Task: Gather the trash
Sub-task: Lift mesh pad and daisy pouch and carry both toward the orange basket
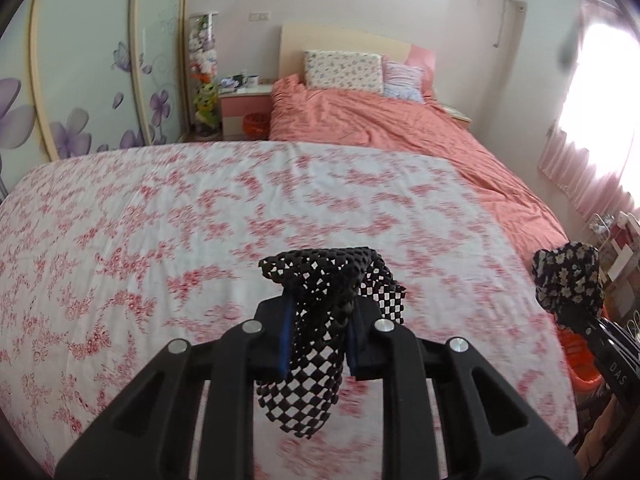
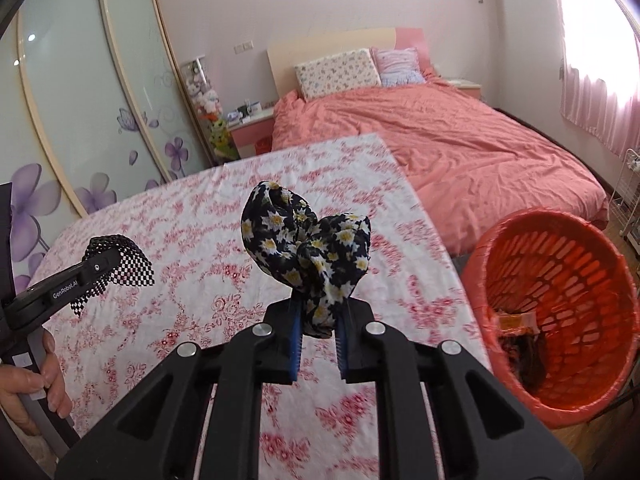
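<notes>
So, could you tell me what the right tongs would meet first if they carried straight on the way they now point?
Probably the floral tablecloth: the right tongs, shut on the daisy-print cloth, point over it toward the pink bed. The orange basket lies off to the right. Depth is unclear.

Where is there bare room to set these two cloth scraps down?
The floral tablecloth lies bare between the left tool holding black mesh and the right tool holding daisy-print cloth. The orange basket beside the table's right edge already holds some trash.
</notes>
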